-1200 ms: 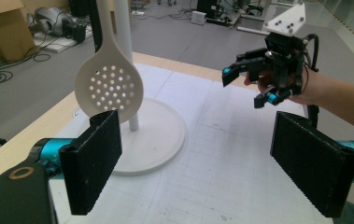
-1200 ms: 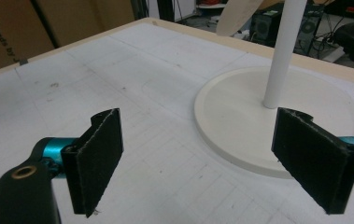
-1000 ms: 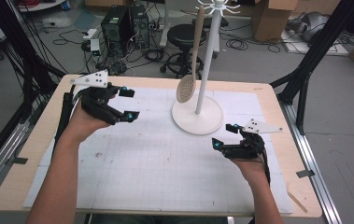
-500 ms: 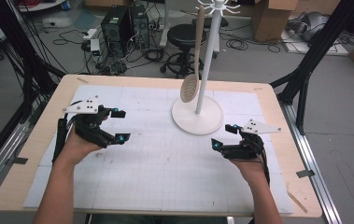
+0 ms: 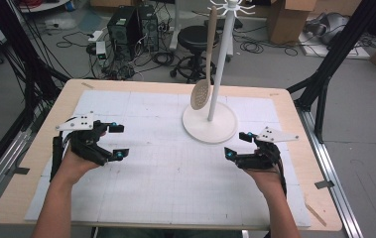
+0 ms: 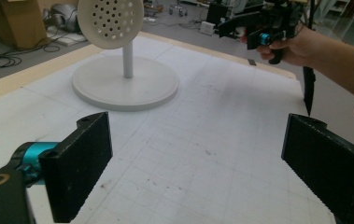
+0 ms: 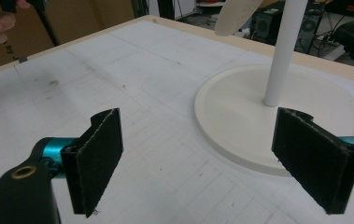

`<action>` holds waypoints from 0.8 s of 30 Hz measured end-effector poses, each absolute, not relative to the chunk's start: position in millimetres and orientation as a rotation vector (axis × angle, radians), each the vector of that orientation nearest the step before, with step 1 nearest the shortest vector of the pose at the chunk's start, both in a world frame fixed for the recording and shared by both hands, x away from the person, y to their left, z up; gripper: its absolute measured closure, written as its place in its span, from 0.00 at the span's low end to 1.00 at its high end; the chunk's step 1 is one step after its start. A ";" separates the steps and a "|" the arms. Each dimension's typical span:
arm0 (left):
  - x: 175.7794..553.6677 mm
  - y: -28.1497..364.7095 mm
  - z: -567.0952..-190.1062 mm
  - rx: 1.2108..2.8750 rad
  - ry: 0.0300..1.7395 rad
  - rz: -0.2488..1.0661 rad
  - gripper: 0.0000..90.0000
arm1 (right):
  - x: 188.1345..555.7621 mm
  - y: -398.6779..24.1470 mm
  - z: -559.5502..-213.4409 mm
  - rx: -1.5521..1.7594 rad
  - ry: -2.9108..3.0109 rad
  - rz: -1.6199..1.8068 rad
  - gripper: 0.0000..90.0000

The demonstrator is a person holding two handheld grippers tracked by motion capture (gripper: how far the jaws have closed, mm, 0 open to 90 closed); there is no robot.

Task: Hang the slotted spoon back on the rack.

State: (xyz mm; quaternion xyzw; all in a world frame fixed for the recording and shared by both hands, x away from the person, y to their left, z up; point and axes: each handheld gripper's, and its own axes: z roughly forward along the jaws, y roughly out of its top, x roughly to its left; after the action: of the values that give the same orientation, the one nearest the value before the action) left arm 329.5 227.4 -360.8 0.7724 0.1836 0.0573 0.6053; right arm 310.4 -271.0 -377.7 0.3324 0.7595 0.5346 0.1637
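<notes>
A white stand (image 5: 210, 126) with a round base and a thin pole rises at the back middle of the table. A pale perforated spoon (image 5: 200, 94) hangs from a hook at its top, head down just above the base. My left gripper (image 5: 119, 141) is open over the white mat, left of the stand, with nothing between its jaws. My right gripper (image 5: 235, 145) is open too, just in front of the base's right side. The left gripper view shows the spoon head (image 6: 110, 21), the base (image 6: 125, 84) and the other gripper (image 6: 258, 28). The right gripper view shows the base (image 7: 240, 116) and pole (image 7: 282, 51) close ahead.
A white gridded mat (image 5: 175, 188) covers most of the wooden table (image 5: 36, 163). Behind the table stand a black stool (image 5: 195, 37), computer towers (image 5: 133, 25) and floor cables. Dark frame struts (image 5: 324, 74) rise at both sides.
My left gripper has drawn back from beside the spoon toward the near left and dropped lower over the mat. The right gripper has stayed put.
</notes>
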 end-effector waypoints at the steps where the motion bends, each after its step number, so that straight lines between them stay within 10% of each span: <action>1: 328.9 228.4 -361.1 1.783 0.426 0.137 0.10 | 310.1 -270.5 -377.5 0.951 2.162 1.523 0.17; 24: 327.3 223.4 -364.0 1.787 0.411 0.171 0.04 | 307.3 -267.3 -377.2 0.940 2.168 1.521 0.17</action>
State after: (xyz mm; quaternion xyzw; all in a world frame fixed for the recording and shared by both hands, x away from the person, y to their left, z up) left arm 327.3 223.4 -364.0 0.7726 0.1777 0.0738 0.6051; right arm 307.3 -267.3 -377.2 0.3300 0.7610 0.5337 0.1647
